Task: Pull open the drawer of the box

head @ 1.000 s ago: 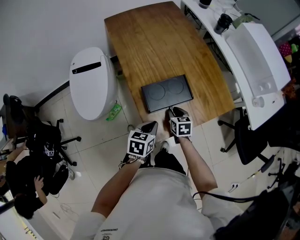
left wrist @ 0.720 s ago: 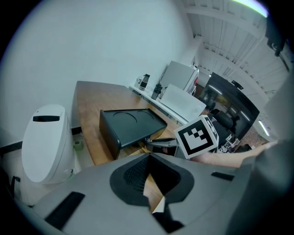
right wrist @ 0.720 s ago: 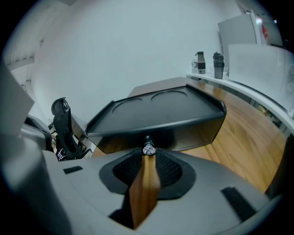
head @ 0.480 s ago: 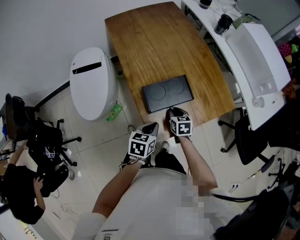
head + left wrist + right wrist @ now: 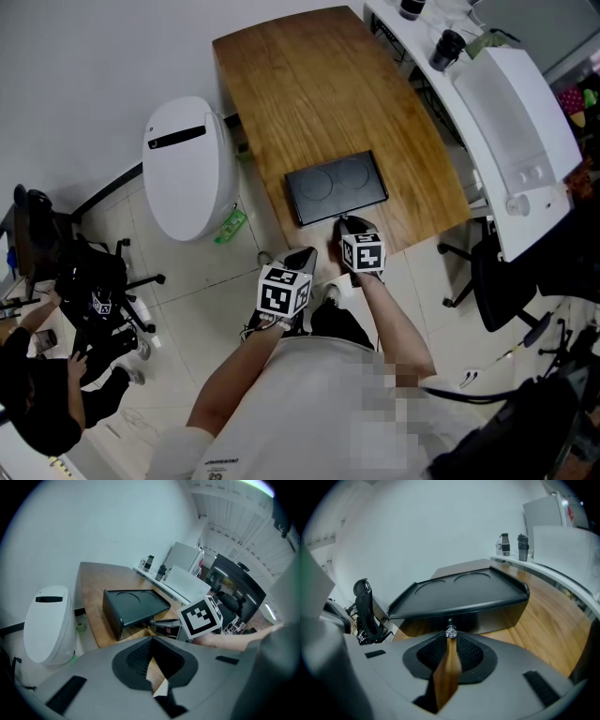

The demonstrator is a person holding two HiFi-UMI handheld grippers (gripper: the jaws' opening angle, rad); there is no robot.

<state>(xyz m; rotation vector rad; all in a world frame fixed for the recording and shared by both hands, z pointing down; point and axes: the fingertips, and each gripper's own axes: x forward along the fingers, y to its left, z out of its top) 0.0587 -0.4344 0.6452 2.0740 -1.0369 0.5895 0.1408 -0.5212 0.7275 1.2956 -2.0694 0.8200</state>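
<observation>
A flat black box lies near the front edge of the wooden table. Its lid has two round recesses. In the right gripper view the box fills the middle, and a small silver drawer knob sticks out of its front. My right gripper is shut on that knob, its tips right against the box front. My left gripper hangs shut just off the table's front edge, left of the right one, holding nothing. The left gripper view shows the box and the right gripper at it.
A white rounded bin stands on the floor left of the table, with a green bottle beside it. A white desk with a machine and dark bottles runs along the right. Office chairs and a seated person are at the left.
Both grippers stay where they were, the right one still at the box front. Only the person at the lower left has shifted.
</observation>
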